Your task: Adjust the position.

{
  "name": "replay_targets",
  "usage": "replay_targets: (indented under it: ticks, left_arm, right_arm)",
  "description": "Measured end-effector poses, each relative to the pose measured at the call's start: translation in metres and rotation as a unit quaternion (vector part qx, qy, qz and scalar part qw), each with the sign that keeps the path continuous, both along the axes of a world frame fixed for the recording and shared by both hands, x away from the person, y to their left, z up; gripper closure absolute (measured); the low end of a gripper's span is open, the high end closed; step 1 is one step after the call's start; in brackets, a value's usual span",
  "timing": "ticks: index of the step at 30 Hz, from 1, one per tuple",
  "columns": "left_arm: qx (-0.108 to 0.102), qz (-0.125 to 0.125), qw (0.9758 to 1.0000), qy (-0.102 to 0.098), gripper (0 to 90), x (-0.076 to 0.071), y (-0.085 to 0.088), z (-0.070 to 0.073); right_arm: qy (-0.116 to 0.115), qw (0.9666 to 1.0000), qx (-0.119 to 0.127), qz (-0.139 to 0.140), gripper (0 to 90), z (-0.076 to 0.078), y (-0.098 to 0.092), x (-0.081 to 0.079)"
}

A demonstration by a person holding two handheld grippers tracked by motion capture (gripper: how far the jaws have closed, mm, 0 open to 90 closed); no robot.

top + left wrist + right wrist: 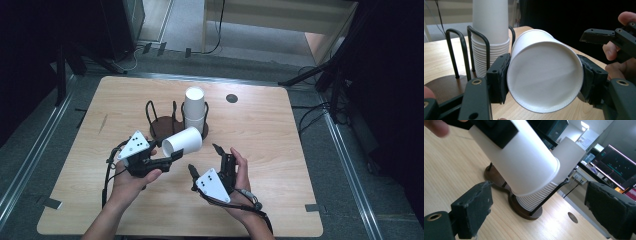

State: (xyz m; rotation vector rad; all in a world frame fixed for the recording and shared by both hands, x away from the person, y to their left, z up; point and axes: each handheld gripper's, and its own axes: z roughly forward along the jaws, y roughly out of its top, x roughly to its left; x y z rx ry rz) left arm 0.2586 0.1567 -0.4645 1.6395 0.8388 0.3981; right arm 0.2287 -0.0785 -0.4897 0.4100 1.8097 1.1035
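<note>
Near the table's front edge, left of middle, the left gripper clamps a white paper cup on its side, above the table. Behind stands the cup stack in its holder. Rightward, the right gripper has jaws apart, empty.

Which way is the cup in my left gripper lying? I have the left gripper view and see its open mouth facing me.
Observer: The paper cup lies on its side above the table, its closed end toward the stack of cups.
Operator: Is the right gripper holding anything?
Observer: No, the right gripper stands open with nothing between its jaws, near the cup.
Operator: Is the holder's other side filled?
Observer: No, the cup holder has nothing in its left side.
</note>
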Motion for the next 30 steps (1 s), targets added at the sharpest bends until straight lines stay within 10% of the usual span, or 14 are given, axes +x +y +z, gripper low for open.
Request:
replay_targets:
  ticks: [15, 26, 30]
  left_arm:
    - [-0.004, 0.005, 1.0, -0.007, 35.0, 0.0, 0.002, -0.002]
    - [-0.012, 0.003, 0.9998, -0.014, 35.0, -0.002, 0.001, 0.0]
    - [-0.012, 0.002, 0.9998, -0.014, 34.9, -0.001, 0.001, -0.001]
  right_arm:
    - [0.062, 0.9921, 0.104, -0.032, 10.5, 0.02, -0.004, -0.001]
    - [0.124, 0.973, 0.177, -0.081, 11.4, 0.021, 0.002, 0.0]
    - [0.159, 0.9599, 0.215, -0.083, 9.7, 0.022, 0.005, 0.001]
